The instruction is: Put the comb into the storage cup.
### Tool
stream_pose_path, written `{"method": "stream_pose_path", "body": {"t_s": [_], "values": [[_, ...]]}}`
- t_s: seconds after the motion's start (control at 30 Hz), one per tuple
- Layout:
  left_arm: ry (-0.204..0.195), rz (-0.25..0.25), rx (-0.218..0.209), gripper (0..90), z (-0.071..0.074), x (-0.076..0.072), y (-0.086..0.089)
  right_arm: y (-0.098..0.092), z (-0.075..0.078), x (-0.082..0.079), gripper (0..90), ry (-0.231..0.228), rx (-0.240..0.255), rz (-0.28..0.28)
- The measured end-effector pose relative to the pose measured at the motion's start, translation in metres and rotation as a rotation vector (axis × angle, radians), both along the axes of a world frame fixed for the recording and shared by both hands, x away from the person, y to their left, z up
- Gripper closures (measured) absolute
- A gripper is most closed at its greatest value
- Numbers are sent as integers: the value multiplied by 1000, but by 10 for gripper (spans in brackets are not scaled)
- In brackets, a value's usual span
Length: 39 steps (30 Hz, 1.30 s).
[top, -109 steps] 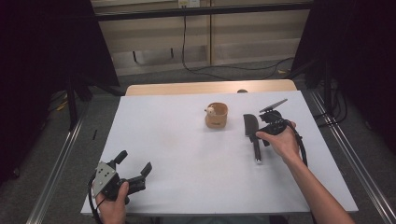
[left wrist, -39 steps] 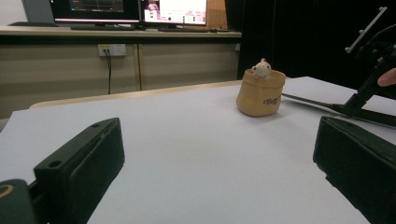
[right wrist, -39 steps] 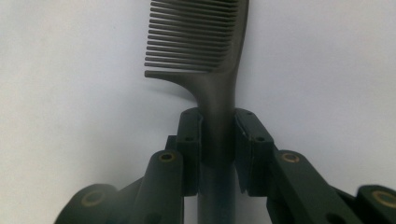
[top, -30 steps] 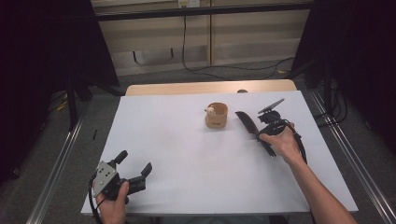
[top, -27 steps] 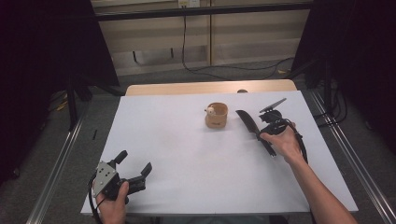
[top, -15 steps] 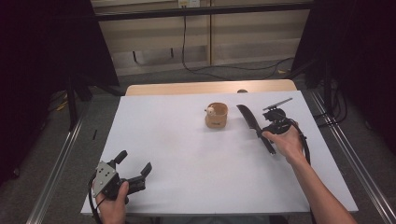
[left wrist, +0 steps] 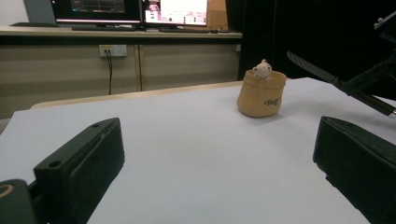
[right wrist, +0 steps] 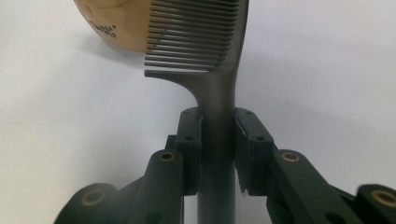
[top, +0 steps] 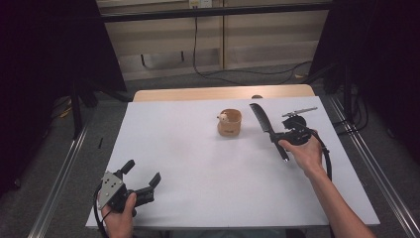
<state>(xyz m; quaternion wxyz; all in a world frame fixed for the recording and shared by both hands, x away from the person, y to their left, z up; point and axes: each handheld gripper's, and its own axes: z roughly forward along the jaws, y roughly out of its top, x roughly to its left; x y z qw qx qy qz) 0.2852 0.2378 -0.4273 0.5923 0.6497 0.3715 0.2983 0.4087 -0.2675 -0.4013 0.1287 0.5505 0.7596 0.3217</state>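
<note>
a dark comb [top: 265,125] is clamped by its handle between the jaws of the right gripper [right wrist: 218,149], as the right gripper view shows, and is held lifted over the far right part of the table [top: 198,168], its toothed end pointing toward the far edge. just to its left a small tan pouch [top: 229,123] with a tiny white figure [left wrist: 262,69] peeking from its mouth is seen, standing upright. the left gripper [top: 141,181] is rested near the near left corner, its jaws spread wide with nothing between them. the carrying step appears to be in hand: the comb is grasped and raised. for the next move, the comb's tip would probably have to be steered toward the pouch's opening without the light pouch being knocked over.
</note>
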Motion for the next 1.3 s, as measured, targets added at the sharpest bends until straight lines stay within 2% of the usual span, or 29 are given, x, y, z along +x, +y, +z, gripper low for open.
{"method": "stream_pose_path", "body": {"t_s": [0.07, 0.1, 0.17, 0.23, 0.53, 0.57, 0.73, 0.8, 0.9, 1.03, 1.27, 1.3], "values": [[0, 2, -1, 21, 0, 0, 0, 0, 0, -1, 730, -11, 3, 4], [1, 0, -2, 21, 0, 0, 0, 1, 1, -2, 730, -36, 9, 13], [2, -1, -1, 21, 0, 0, 0, 1, 1, -3, 730, -41, 13, 15], [4, -6, 4, 21, 0, 0, 0, 2, 0, -5, 730, -77, 24, 25], [5, -5, 2, 21, 0, 0, -1, 0, -3, -8, 730, -155, 36, 35], [5, -6, 1, 21, -1, 0, -1, -1, -2, -9, 730, -175, 48, 45], [6, -9, 0, 21, -1, 0, -1, 1, -3, -10, 730, -214, 47, 61], [6, -13, 10, 21, -1, 0, -1, 2, -3, -11, 730, -245, 56, 66], [5, -15, 8, 21, -1, 0, -1, 3, -1, -11, 730, -264, 76, 76], [8, -11, 7, 21, -1, 0, -1, 4, 1, -12, 730, -301, 79, 95], [4, -13, 9, 22, -1, 0, -1, 5, 4, -14, 730, -341, 91, 111], [4, -11, 10, 21, -1, 0, -1, 6, 6, -15, 730, -360, 97, 108]]}}
